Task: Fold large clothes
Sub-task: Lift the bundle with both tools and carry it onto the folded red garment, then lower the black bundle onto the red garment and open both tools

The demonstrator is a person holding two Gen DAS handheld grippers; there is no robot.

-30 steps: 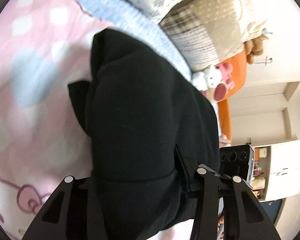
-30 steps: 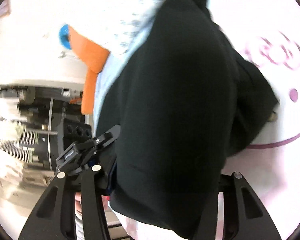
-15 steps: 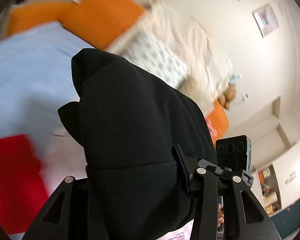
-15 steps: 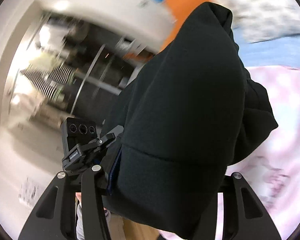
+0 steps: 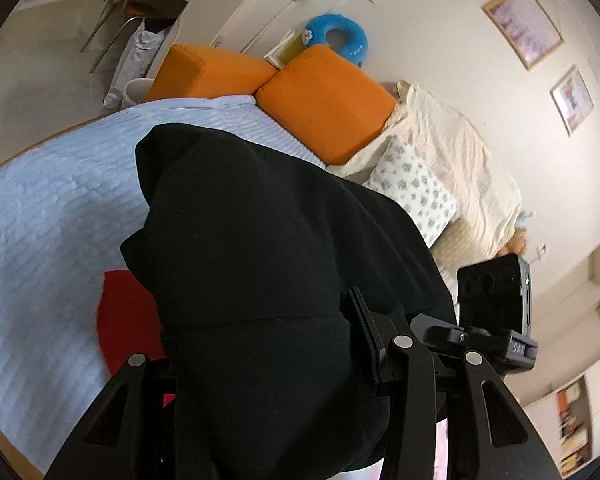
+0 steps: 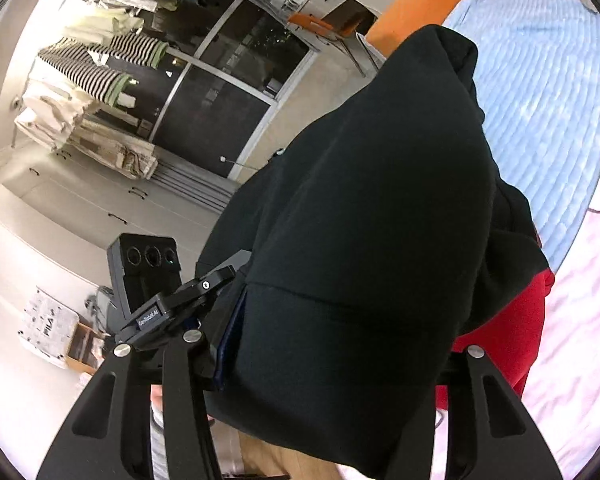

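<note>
Garment (image 5: 260, 280) black, thick and heavy, gripped at its ribbed hem in both left tongs (image 5: 260, 360) and right tongs (image 6: 340, 344), hanging in the air above the bed (image 5: 40, 220). Best carried level with even tension, both grips kept firm, then lowered flat onto bare bed clear of red cloth (image 5: 124, 320), hem straight, no bunching.

"GenRobot.AI" on black mount plate (image 6: 153, 315); "DAS" on black mount plate (image 5: 518, 347); "FILA" on carton (image 6: 46, 330).
</note>
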